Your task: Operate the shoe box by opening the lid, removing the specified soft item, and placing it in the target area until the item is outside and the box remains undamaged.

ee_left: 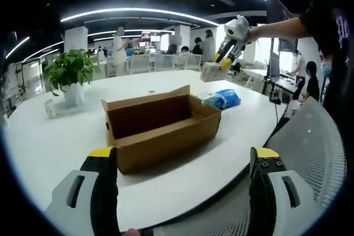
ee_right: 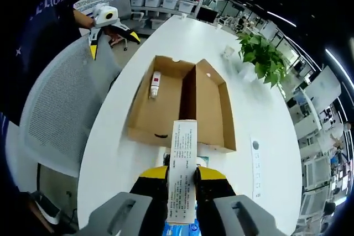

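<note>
Right claw (ee_right: pixel 181 176) pinches a slim white printed pack (ee_right: pixel 182 175) between its yellow-tipped jaws, held high above the white table (ee_right: pixel 110 136); from the left gripper view this claw (ee_left: pixel 227 59) hangs beyond the box's far end, over a blue packet (ee_left: pixel 224 99). Below lies the open cardboard box (ee_right: pixel 180 106), lid flap folded out flat, with a small white tube (ee_right: pixel 155 84) lying on the flap. Left claw (ee_left: pixel 182 161) stands spread wide and empty, just short of the box (ee_left: pixel 160 125). A potted plant (ee_left: pixel 71 75) stands beyond, a mesh chair (ee_left: pixel 307 147) beside the table.
</note>
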`<control>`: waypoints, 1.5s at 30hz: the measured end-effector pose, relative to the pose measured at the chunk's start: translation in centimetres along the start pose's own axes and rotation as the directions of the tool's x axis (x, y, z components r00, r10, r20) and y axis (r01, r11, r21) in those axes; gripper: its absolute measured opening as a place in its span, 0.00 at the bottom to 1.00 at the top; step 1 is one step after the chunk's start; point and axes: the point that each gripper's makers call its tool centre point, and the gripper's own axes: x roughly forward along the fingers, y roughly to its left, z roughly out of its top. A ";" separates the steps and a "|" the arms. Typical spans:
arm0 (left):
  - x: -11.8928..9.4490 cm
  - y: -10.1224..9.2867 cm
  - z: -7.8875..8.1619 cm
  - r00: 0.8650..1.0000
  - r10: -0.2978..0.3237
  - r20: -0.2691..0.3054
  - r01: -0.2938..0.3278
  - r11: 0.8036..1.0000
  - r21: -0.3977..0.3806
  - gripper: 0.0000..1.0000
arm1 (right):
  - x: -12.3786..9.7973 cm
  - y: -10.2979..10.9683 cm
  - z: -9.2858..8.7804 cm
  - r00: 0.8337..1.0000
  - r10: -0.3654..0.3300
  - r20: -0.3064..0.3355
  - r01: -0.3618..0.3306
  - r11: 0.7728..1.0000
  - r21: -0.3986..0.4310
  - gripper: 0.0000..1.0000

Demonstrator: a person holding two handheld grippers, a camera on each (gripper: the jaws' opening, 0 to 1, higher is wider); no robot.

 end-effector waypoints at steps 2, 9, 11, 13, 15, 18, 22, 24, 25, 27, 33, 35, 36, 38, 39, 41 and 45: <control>0.0 0.0 0.0 1.000 0.000 0.000 0.000 1.000 0.000 0.99 | -0.1 0.0 -0.1 1.000 -0.003 -0.002 0.002 1.000 -0.004 0.14; 0.0 0.0 0.0 1.000 0.002 0.000 -0.002 1.000 0.000 0.99 | -0.3 -0.1 -0.9 1.000 -0.005 -0.019 0.004 1.000 -0.015 0.14; 0.0 0.0 0.0 1.000 0.005 0.000 -0.005 1.000 0.000 0.99 | -0.4 -0.2 -1.3 1.000 -0.006 -0.027 0.005 1.000 -0.021 0.14; 0.0 0.0 0.0 1.000 0.006 0.001 -0.006 1.000 0.004 0.99 | -0.4 -0.3 -1.7 0.999 -0.008 -0.034 0.007 1.000 -0.023 0.14; 0.0 0.0 0.1 1.000 0.007 0.005 -0.007 1.000 0.009 0.99 | -0.4 -0.3 -2.1 0.999 -0.009 -0.042 0.008 1.000 -0.027 0.14; 0.0 0.0 0.1 1.000 0.008 0.003 -0.008 1.000 0.008 0.99 | -0.5 -0.4 -2.7 0.998 -0.008 -0.056 0.007 1.000 -0.027 0.14; 0.0 0.1 0.0 1.000 0.009 -0.001 -0.009 1.000 0.005 0.99 | -0.6 -0.5 -3.6 0.997 -0.007 -0.073 0.005 0.999 -0.035 0.14; 0.0 0.1 0.0 1.000 0.010 -0.002 -0.010 1.000 0.005 0.99 | -0.6 -0.7 -3.9 0.997 -0.010 -0.076 0.008 0.999 -0.031 0.14; 0.0 0.1 -0.1 1.000 0.010 -0.004 -0.010 1.000 0.004 0.99 | -0.6 -0.8 -4.1 0.997 -0.011 -0.079 0.009 1.000 -0.030 0.14; 0.0 0.1 -0.1 1.000 0.011 -0.007 -0.011 1.000 0.004 0.99 | -0.6 -0.9 -4.5 0.996 -0.012 -0.084 0.010 1.000 -0.028 0.14; 0.0 0.3 -0.3 1.000 0.017 -0.015 -0.017 1.000 -0.003 0.99 | -0.6 -1.4 -5.9 0.994 -0.015 -0.109 0.012 0.999 -0.030 0.14; 0.0 0.3 -0.3 1.000 0.018 -0.018 -0.018 1.000 -0.004 0.99 | -0.5 -1.6 -6.5 0.993 -0.014 -0.118 0.010 1.000 -0.027 0.14; 0.0 0.3 -0.3 1.000 0.018 -0.020 -0.019 1.000 -0.005 0.99 | -0.5 -1.6 -6.6 0.993 -0.014 -0.120 0.011 1.000 -0.028 0.14; 0.0 0.3 -0.4 1.000 0.020 -0.022 -0.020 1.000 -0.006 0.99 | -0.4 -1.7 -7.2 0.991 -0.012 -0.131 0.008 1.000 -0.027 0.14; 0.0 0.3 -0.4 1.000 0.021 -0.023 -0.021 1.000 -0.007 0.99 | -0.3 -1.8 -7.5 0.991 -0.011 -0.134 0.008 1.000 -0.026 0.14; 0.0 0.4 -0.5 0.999 0.022 -0.028 -0.023 1.000 -0.005 0.99 | -0.3 -1.9 -8.0 0.990 -0.010 -0.140 0.007 1.000 -0.022 0.14; 0.0 0.3 -0.6 0.999 0.019 -0.037 -0.019 1.000 -0.002 0.98 | -0.1 -2.3 -8.9 0.989 -0.011 -0.147 0.009 1.000 -0.016 0.14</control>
